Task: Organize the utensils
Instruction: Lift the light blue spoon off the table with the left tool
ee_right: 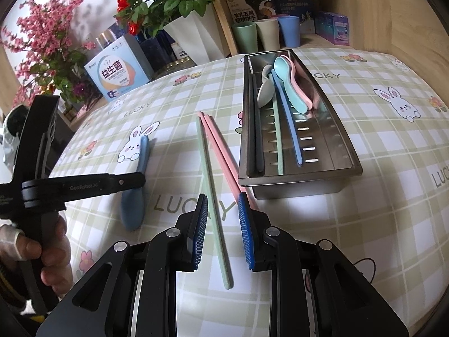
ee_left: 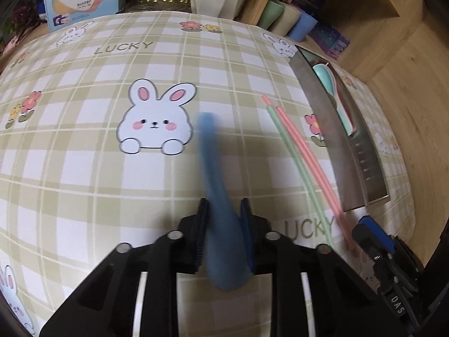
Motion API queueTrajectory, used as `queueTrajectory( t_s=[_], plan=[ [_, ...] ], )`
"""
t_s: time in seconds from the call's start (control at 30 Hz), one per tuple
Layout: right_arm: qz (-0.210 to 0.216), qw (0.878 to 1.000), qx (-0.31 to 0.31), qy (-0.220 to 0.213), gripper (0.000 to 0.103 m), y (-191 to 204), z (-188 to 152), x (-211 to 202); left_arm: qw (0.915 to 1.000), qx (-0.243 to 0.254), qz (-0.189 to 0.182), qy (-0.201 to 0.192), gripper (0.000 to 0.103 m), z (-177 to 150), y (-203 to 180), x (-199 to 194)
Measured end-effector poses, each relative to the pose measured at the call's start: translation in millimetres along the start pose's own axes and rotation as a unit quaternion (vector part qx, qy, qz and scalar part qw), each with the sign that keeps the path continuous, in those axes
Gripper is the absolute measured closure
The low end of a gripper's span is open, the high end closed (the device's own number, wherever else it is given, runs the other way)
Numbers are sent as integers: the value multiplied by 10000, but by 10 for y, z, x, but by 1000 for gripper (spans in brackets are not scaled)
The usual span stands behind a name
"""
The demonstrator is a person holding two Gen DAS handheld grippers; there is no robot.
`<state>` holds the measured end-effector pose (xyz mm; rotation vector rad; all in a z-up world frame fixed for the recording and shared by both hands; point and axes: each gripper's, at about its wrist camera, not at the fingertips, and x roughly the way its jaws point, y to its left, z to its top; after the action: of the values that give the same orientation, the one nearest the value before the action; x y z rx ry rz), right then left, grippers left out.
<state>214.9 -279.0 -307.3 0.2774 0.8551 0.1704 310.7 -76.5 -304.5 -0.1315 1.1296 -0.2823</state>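
A blue spoon (ee_left: 221,219) lies on the checked tablecloth; my left gripper (ee_left: 223,210) straddles its bowl end with the pads at its sides, and the spoon is blurred. It also shows in the right wrist view (ee_right: 134,196) under the left gripper's finger (ee_right: 123,182). My right gripper (ee_right: 223,205) is open low over a green chopstick (ee_right: 213,196) and two pink chopsticks (ee_right: 224,163). A steel tray (ee_right: 345,143) beyond it holds several spoons and chopsticks.
Pastel cups (ee_right: 265,33), boxes (ee_right: 119,74) and a white flower vase (ee_right: 196,33) stand along the table's back edge by a wooden shelf. The steel tray's side (ee_left: 331,129) lies at the right in the left wrist view.
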Motion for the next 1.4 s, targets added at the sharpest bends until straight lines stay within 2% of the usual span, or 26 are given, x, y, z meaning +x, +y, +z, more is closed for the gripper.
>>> queueTrajectory(
  t_s=[0.23, 0.4, 0.57, 0.67, 0.83, 0.87, 1.0, 1.13, 1.4],
  plan=[
    [-1, 10000, -9, 2, 80, 15, 1, 7, 9977, 593, 309, -65, 97, -95, -10, -208],
    [11, 10000, -32, 14, 80, 48, 4, 6, 9959, 870, 219, 142, 97, -232, -57, -200],
    [2, 10000, -38, 11, 80, 46, -8, -15, 9945, 969, 390, 120, 96, -234, -76, -168],
    [-2, 10000, -8, 14, 80, 35, -13, -17, 9953, 893, 339, 155, 95, -223, -29, -137],
    [29, 10000, -51, 79, 80, 55, -31, 0, 9935, 1047, 429, 87, 93, -252, -62, -134],
    [33, 9999, -73, 89, 80, 66, -35, 2, 9934, 1051, 425, 202, 91, -264, -50, -94],
    [32, 9998, -149, 115, 80, 91, -41, 4, 9915, 1205, 485, 74, 92, -304, -78, -82],
    [1, 9996, -221, 155, 80, 111, -42, 12, 9934, 1067, 410, 46, 92, -298, -22, -69],
    [-64, 9974, -644, 306, 80, 233, 20, 103, 9953, 380, 859, -217, 92, -270, 405, -248]
  ],
)
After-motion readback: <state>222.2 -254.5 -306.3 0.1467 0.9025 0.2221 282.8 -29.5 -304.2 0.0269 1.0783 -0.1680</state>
